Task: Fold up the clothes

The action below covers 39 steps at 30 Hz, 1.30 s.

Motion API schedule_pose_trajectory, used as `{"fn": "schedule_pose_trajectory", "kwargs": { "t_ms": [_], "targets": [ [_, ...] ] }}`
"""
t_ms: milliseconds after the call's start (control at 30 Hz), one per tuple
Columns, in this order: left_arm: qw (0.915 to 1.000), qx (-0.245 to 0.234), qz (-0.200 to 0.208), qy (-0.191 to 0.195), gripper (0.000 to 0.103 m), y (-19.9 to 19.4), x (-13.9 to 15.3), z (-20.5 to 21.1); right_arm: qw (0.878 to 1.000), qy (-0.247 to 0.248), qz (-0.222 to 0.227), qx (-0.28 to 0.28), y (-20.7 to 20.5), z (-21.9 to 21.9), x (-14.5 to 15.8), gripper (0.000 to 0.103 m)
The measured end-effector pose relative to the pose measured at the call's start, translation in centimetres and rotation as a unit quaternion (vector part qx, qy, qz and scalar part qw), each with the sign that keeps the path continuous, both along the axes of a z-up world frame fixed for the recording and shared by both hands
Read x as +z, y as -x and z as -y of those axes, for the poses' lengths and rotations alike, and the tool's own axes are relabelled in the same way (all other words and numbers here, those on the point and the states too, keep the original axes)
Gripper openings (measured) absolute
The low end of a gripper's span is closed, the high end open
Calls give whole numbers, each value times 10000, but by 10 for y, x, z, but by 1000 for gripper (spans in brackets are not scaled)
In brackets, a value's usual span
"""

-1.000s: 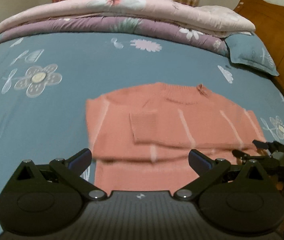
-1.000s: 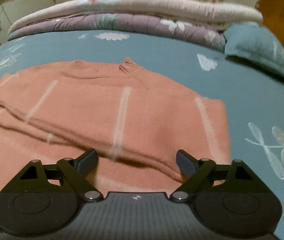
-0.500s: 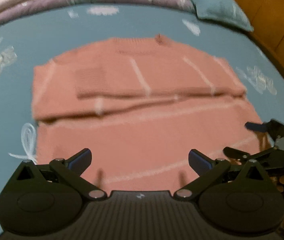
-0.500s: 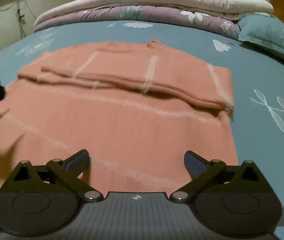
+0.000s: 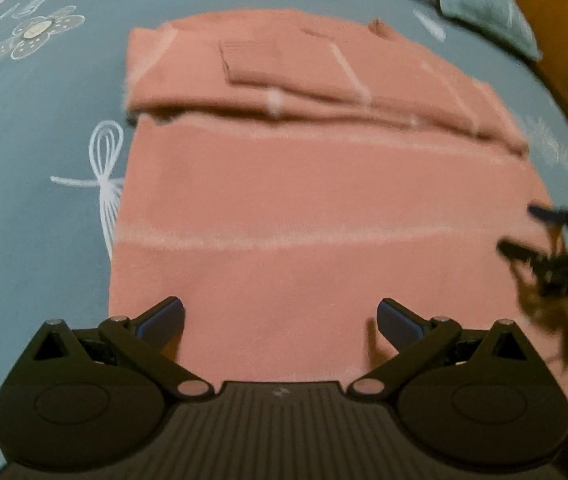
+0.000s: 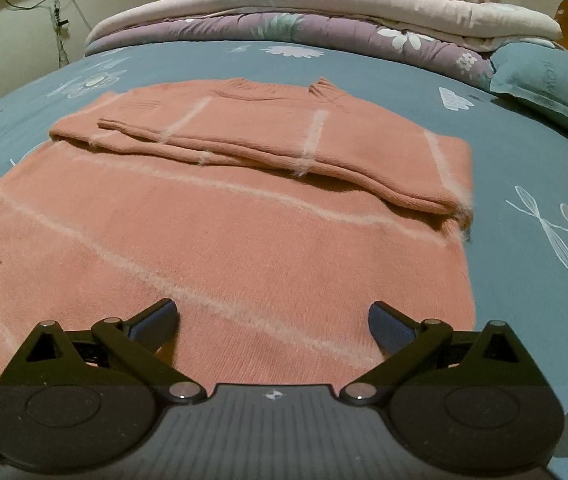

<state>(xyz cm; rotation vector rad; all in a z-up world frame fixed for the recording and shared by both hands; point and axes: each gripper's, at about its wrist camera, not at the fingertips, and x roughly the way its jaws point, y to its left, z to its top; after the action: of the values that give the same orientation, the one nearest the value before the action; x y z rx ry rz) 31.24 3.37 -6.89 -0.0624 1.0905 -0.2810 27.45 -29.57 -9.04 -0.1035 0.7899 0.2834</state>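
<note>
We log: salmon-pink knit sweater with pale stripes (image 6: 244, 248), frame centre, on blue flower-print bedsheet (image 6: 524, 152); left gripper (image 5: 280, 316), right gripper (image 6: 272, 318) jaws wide, empty, right's just finished opening.

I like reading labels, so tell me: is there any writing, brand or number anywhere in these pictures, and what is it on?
"FLOWER", partly legible, running sideways: on the teal pillow in the right wrist view.
A small white logo mark, no letters: on each gripper body.
Sweater: no label or text visible.

The left wrist view is smeared: the right gripper (image 5: 540, 232) at the sweater's (image 5: 316, 208) right edge is a dark blur. The sweater's near hem hides behind both grippers' bodies. The pillow (image 6: 552, 84) is cut off.
</note>
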Motion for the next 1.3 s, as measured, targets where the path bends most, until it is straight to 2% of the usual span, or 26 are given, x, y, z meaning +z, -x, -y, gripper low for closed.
{"fn": "schedule_pose_trajectory", "kwargs": {
  "t_ms": [67,200,300,433,533,600,667,800,933,1000,1100,1233,1300],
  "targets": [
    [9999,23,161,28,102,-10,2,0,10000,16,-14,-15,-1,-1,0,103],
    [9992,211,232,-260,102,-30,-7,-3,9999,44,-50,-100,-2,-4,1,103],
    [9987,289,402,83,102,-43,2,-12,9998,49,-68,-196,-2,-7,1,103],
    [9963,44,788,335,102,-65,14,-8,9995,69,-96,-294,-5,-9,1,103],
    [9966,-50,673,471,102,-87,0,-8,9993,72,-127,-338,-7,-10,1,103],
    [9977,179,553,352,102,-99,-14,-15,9992,70,-133,-366,-7,-10,1,103],
    [9962,292,693,449,102,-103,-14,-22,9991,63,-134,-389,-8,-10,0,103],
    [9961,385,632,471,102,-98,-2,-18,9991,49,-107,-417,-8,-10,-1,103],
    [9960,-147,613,639,102,-75,7,-3,9991,50,-104,-414,-8,-9,0,103],
    [9978,-196,419,470,102,-69,-5,3,9990,62,-127,-423,-9,-10,1,103],
    [9985,-135,495,171,102,-64,-7,8,9982,95,-273,-526,-13,-11,10,103],
    [9984,-203,440,274,102,-64,-2,9,9978,-121,223,-608,-26,-9,30,103],
    [9990,-144,370,228,102,-65,-7,8,9965,-201,320,-751,-43,-5,26,103]
  ]
}}
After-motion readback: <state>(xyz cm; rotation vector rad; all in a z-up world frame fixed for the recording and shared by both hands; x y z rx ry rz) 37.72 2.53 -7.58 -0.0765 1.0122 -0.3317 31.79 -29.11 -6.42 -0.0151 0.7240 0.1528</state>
